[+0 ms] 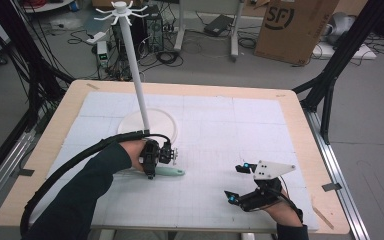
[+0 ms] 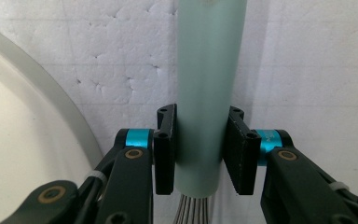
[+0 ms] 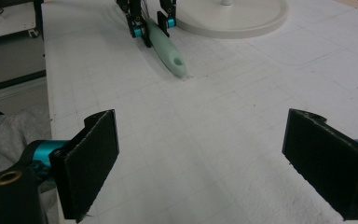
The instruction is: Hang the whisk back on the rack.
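Left gripper view shows the left tongs [image 2: 199,154] clamped on the pale green whisk handle [image 2: 205,93] lying flat on the tabletop [image 1: 220,150], its long axis running straight ahead of them, so lifting seems next, while the right tongs [image 3: 214,168] rest wide open and empty.

Even, soft indoor light, faint shadows, no glare; close foreground parts slightly blurred.

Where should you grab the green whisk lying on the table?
Grab the whisk by its round handle, coming from above, one finger on each side. It lies flat, so its long sides are free. The left gripper already grips it there, near the wires.
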A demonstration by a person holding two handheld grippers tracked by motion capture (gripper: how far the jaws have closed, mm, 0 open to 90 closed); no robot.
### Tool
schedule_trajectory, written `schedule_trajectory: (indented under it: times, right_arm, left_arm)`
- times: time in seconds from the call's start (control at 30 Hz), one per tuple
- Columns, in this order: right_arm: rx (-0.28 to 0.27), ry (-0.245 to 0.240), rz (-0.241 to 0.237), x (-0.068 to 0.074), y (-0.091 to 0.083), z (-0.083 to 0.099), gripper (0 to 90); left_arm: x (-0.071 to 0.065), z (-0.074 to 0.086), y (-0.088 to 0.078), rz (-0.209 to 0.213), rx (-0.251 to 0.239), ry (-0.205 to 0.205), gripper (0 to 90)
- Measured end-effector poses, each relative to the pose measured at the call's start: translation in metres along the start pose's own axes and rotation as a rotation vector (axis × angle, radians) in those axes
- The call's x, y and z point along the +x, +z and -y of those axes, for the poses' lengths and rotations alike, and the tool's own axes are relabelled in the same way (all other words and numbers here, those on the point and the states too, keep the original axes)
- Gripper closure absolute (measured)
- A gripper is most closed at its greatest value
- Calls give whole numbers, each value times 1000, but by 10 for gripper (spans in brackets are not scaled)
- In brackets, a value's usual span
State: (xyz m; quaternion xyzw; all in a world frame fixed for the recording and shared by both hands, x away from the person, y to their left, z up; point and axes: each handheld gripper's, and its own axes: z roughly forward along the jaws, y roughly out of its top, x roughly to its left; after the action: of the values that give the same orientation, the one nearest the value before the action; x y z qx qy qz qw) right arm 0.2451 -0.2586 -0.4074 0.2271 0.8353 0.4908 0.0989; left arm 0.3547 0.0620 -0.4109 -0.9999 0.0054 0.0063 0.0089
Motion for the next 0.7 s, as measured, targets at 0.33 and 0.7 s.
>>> schedule_trajectory:
  times: [0.33,0.7]
  right_arm:
    - [1,1,2,0,0,0,97]
    - [4,-2,1,1,-1,0,98]
  left_arm:
    - [-5,-1,-1,-25,16,-6,680]
    - [-10,4,0,-51,-18,-62,674]
